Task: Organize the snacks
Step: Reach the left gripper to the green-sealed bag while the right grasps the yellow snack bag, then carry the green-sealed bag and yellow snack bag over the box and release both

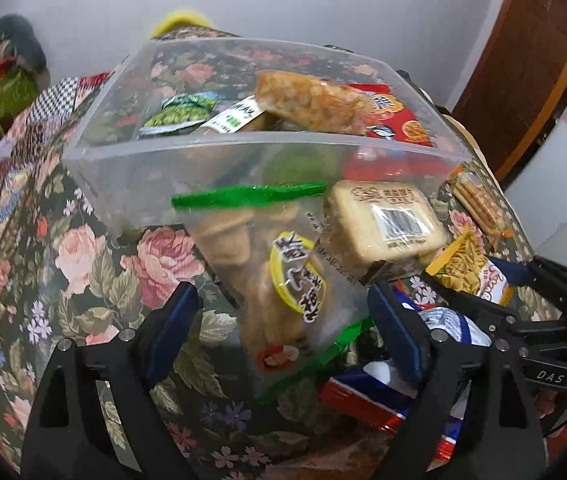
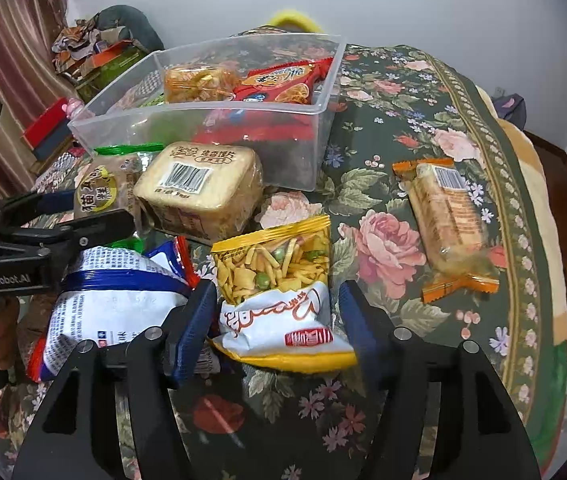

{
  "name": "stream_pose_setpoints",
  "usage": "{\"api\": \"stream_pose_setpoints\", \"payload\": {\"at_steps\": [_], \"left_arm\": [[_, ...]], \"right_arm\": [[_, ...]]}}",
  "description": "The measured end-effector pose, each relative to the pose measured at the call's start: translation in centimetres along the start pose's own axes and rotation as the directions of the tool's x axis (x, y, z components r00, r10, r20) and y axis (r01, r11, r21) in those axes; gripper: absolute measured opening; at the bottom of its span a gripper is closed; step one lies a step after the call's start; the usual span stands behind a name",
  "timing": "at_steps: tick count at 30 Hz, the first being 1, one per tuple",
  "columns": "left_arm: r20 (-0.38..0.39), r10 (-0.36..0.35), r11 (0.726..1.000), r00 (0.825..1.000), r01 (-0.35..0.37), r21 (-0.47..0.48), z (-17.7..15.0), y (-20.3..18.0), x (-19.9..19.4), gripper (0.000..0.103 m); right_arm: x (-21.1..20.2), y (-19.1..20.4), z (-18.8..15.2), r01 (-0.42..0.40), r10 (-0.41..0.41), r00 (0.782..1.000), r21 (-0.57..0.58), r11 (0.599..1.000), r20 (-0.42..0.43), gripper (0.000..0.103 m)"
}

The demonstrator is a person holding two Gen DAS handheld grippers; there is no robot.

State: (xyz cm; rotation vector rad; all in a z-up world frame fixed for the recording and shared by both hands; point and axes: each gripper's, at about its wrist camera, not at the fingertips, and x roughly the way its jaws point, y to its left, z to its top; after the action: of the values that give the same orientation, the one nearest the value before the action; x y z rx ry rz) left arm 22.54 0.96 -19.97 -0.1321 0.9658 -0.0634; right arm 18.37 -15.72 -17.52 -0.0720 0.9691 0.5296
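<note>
Crowding a table draped in a dark floral cloth (image 2: 403,128), loose snack packets lie in front of a clear plastic bin (image 2: 315,120) that sits in the upper middle of both views. Inside the bin, three packets are plain from the right wrist view: an orange-wrapped cake (image 2: 199,82), a red cracker bag (image 2: 283,82), and something green low down, blurred through the wall.

In the left wrist view, the left gripper (image 1: 283,328) has its jaws wide apart with a clear green-edged cookie bag (image 1: 279,280) lying between them; the blue pads do not press on it. Just right of that bag, a beige block of biscuits with a barcode (image 1: 387,224) leans against the bin's front wall. A blue, white and red bag (image 1: 383,392) lies at lower right, under the right-hand finger.

In the right wrist view, the right gripper (image 2: 279,316) has its jaws apart on either side of a yellow-and-white bag of mixed crunchy sticks and green peas (image 2: 279,292); whether the pads touch it is hard to tell. The left gripper's black body enters from the left edge, over the blue-and-white bag (image 2: 115,300). Well apart at the right lies one long orange-ended biscuit packet (image 2: 447,228).

Five packets lie outside the bin. Clutter fills the upper left, off the table.
</note>
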Motion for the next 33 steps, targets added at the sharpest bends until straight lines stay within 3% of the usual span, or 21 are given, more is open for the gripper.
{"api": "stream_pose_setpoints", "payload": {"at_steps": [3,8,11,21,33], "left_arm": [[-0.014,-0.013,1.0,1.0,0.013,-0.026,0.1,0.7,0.7,0.086],[-0.01,-0.028,0.999,1.0,0.028,-0.025,0.0,1.2,0.7,0.055],[0.007,-0.023,1.0,1.0,0.023,0.011,-0.3,0.8,-0.3,0.046],[0.097,-0.016,0.999,0.995,0.011,0.047,-0.7,0.3,-5.4,0.044],[0.205,0.005,0.999,0.979,-0.015,0.046,2.5,1.6,-9.7,0.044]], "right_arm": [[0.2,-0.1,-0.2,-0.001,0.001,1.0,0.006,1.0,0.002,0.053],[-0.2,-0.1,-0.5,0.006,-0.006,1.0,0.016,1.0,0.012,0.047],[-0.6,-0.2,-0.8,0.01,-0.01,1.0,0.019,1.0,0.016,0.045],[-4.1,0.3,0.4,0.006,-0.008,0.996,0.022,1.0,0.086,0.045],[-6.5,2.8,5.2,-0.027,0.029,0.977,-0.01,1.0,0.21,0.045]]}}
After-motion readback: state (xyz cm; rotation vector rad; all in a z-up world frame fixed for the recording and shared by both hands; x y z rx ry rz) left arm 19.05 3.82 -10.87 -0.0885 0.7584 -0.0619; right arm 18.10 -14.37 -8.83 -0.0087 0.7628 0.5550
